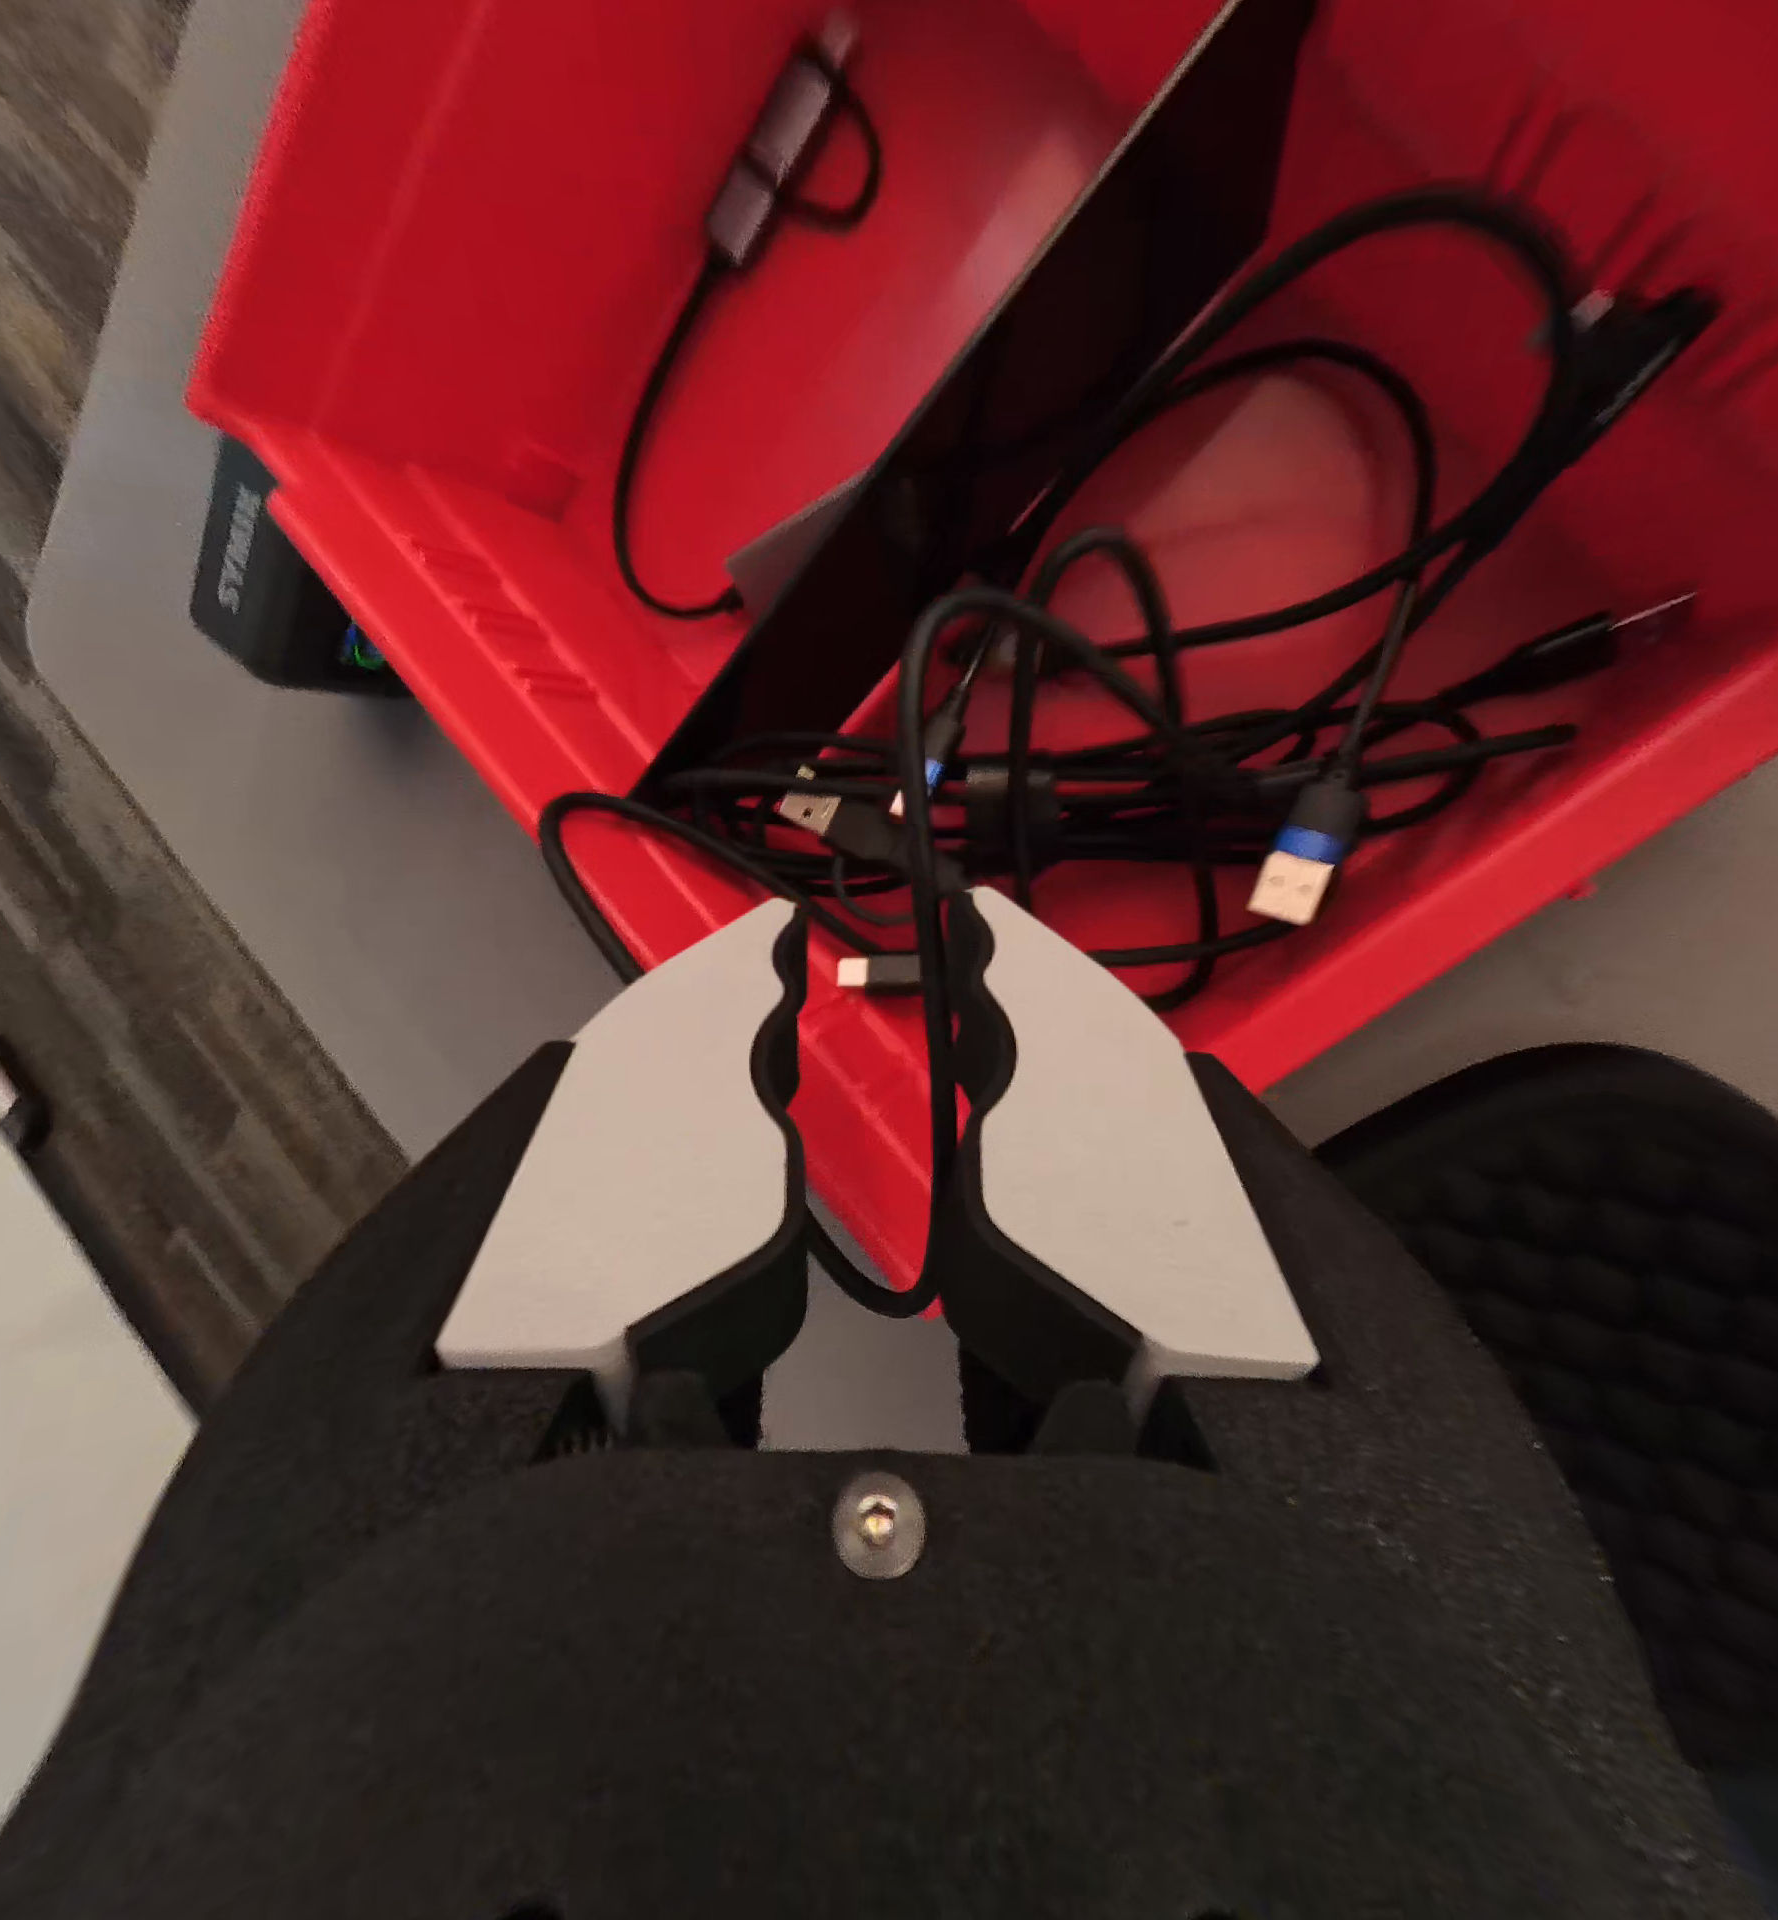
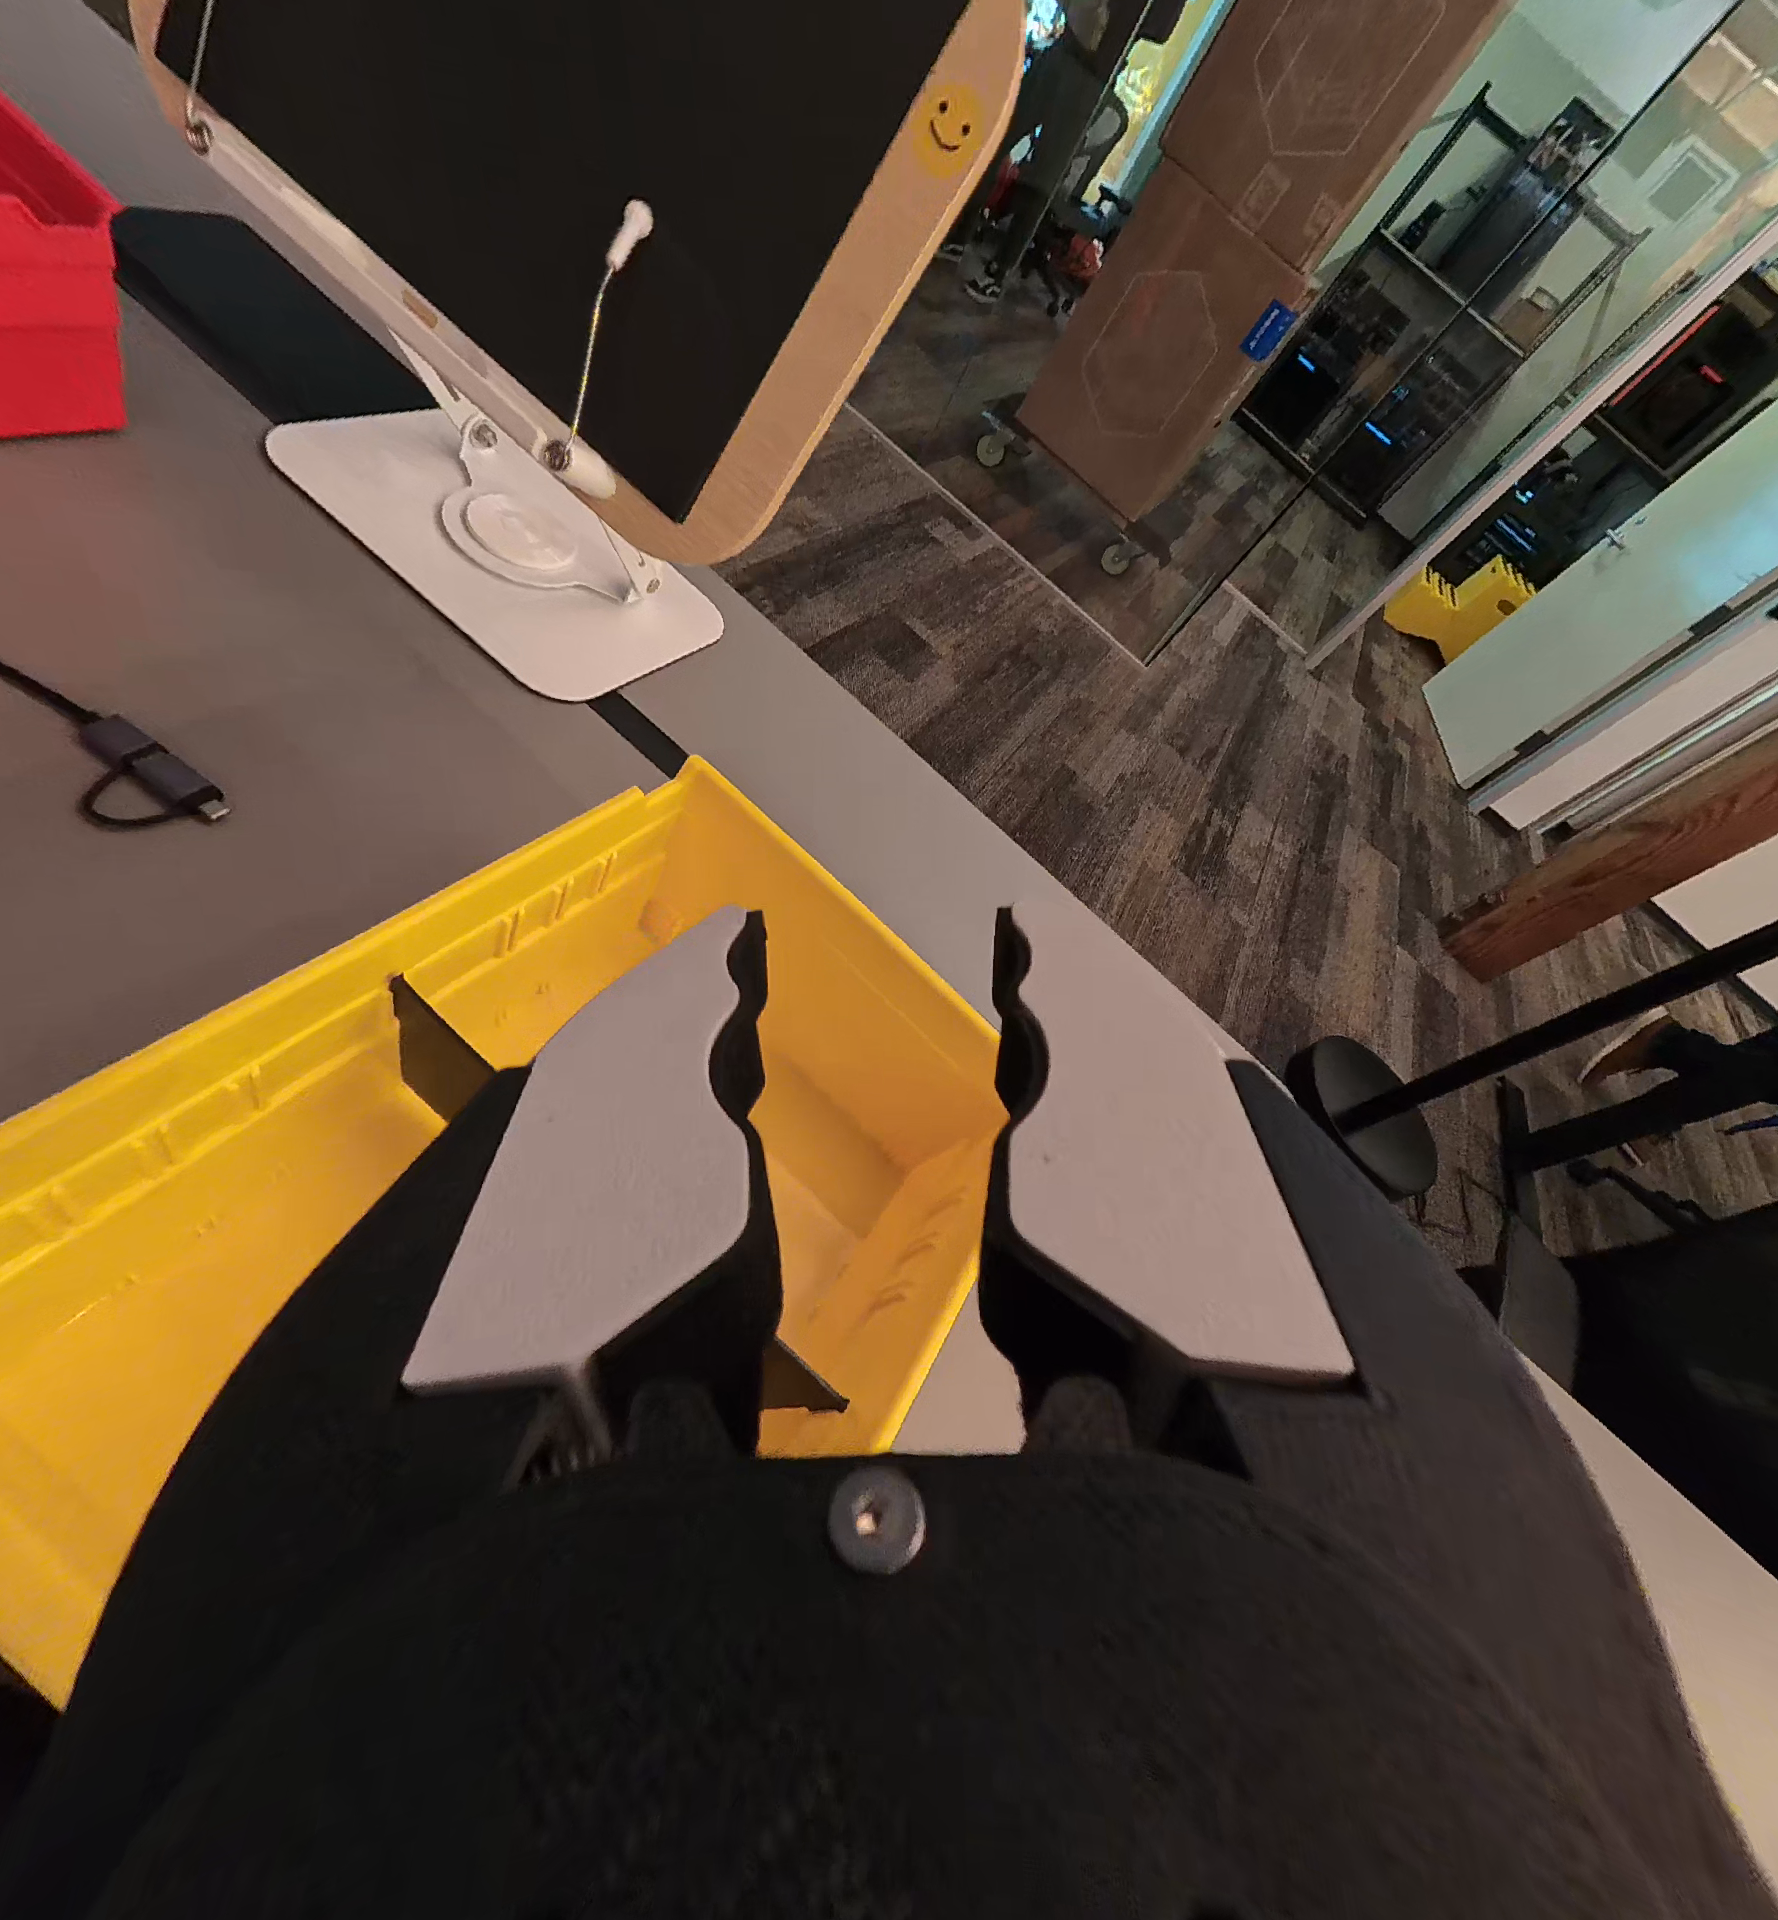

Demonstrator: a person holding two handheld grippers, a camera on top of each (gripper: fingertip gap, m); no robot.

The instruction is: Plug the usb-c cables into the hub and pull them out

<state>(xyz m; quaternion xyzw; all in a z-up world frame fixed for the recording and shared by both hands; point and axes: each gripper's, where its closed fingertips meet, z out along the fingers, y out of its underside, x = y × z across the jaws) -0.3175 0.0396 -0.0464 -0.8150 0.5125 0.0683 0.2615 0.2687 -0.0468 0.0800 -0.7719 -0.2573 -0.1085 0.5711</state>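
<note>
Grey table [image 1: 345, 831] under my two bins
My left gripper [image 1: 880, 914] pinches a black cable [image 1: 932, 1091] above the red bin [image 1: 449, 312]; right gripper [image 2: 877, 925] fingers apart over the yellow bin [image 2: 241, 1091]

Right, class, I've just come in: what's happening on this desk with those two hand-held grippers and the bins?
The left hand-held gripper is over the red bin, nearly closed around a black cable from the tangle in one compartment; whether it pinches it is unclear. The right hand-held gripper hangs open and empty over the yellow bin. A grey adapter with a short cable lies on the table; nothing is being plugged in.
</note>
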